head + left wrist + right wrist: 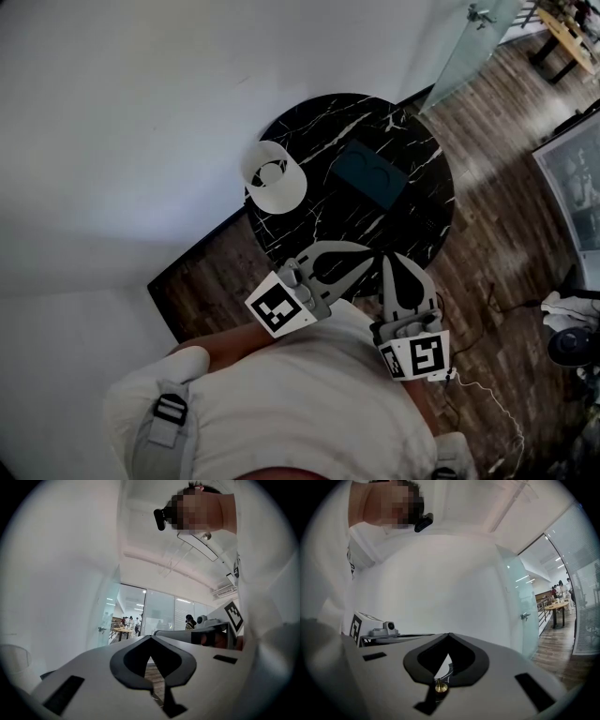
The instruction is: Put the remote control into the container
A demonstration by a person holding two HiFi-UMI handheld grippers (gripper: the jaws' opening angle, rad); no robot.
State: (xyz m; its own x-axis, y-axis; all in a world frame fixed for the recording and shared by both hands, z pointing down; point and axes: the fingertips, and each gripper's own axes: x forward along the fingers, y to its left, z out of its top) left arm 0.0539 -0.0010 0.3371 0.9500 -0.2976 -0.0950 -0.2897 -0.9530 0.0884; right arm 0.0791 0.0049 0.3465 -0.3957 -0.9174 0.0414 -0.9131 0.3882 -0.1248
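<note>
A round black marble table (412, 216) carries a dark teal rectangular object (370, 173) at its middle and a white round container (272, 176) with a dark shape inside at its left edge. I cannot make out the remote control as such. Both grippers hover over the table's near edge, close to the person's body. My left gripper (371, 251) has its jaws together and empty, as the left gripper view (150, 638) also shows. My right gripper (388, 260) sits beside it, shut on nothing (448, 635). Both point level, past the table.
A white wall (122, 122) stands left of the table and wooden floor (506, 122) lies to the right. A cable (497, 408) trails on the floor at the lower right. A glass door (522, 616) and a distant room with people show in the gripper views.
</note>
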